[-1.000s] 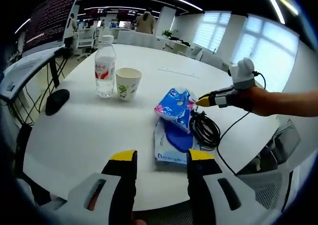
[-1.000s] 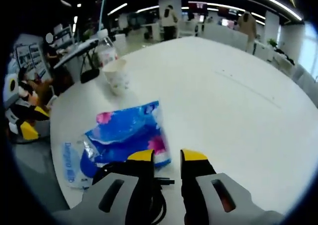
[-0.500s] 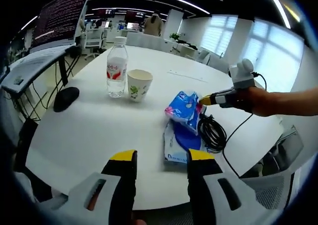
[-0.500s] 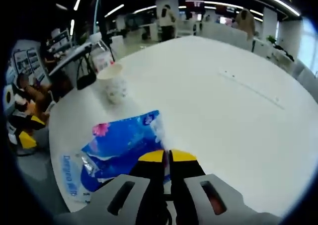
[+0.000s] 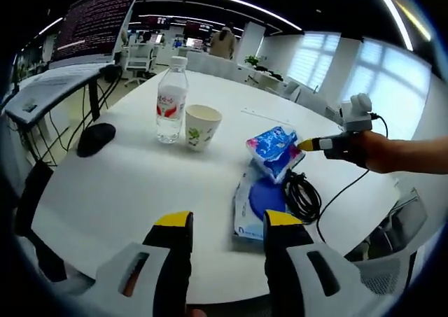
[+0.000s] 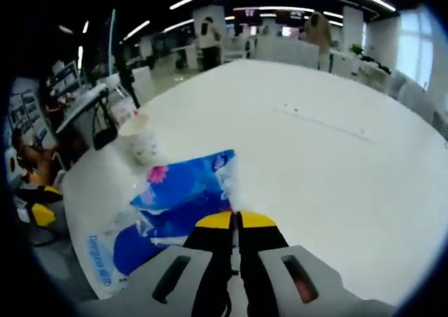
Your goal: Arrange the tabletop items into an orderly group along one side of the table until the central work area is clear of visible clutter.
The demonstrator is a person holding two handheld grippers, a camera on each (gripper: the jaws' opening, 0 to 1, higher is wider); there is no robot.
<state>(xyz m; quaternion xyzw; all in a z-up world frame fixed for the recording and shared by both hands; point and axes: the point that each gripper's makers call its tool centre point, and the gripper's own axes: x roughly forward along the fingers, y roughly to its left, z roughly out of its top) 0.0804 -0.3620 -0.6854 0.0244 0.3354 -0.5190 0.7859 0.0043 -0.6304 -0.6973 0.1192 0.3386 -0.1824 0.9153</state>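
Observation:
A blue tissue pack (image 5: 273, 149) lies tilted over a flat white-and-blue bag (image 5: 252, 206) on the round white table (image 5: 126, 184). My right gripper (image 5: 302, 145), held by a hand, is shut on the pack's right edge. In the right gripper view the right gripper (image 6: 236, 222) pinches the edge of the tissue pack (image 6: 185, 191), with the flat bag (image 6: 112, 250) beneath it. A coiled black cable (image 5: 302, 194) lies beside the bag. My left gripper (image 5: 227, 222) hangs open over the table's near edge, holding nothing.
A water bottle (image 5: 170, 100) and a paper cup (image 5: 201, 126) stand together farther back; the cup (image 6: 140, 138) is left of the pack. A black mouse (image 5: 92, 138) lies near the table's left rim. A monitor (image 5: 98, 19) stands beyond. Bare table (image 6: 336, 163) spreads right.
My right gripper has shut on the tissue pack's edge and tilted the pack up a little. The left gripper stays open; its view has drifted slightly.

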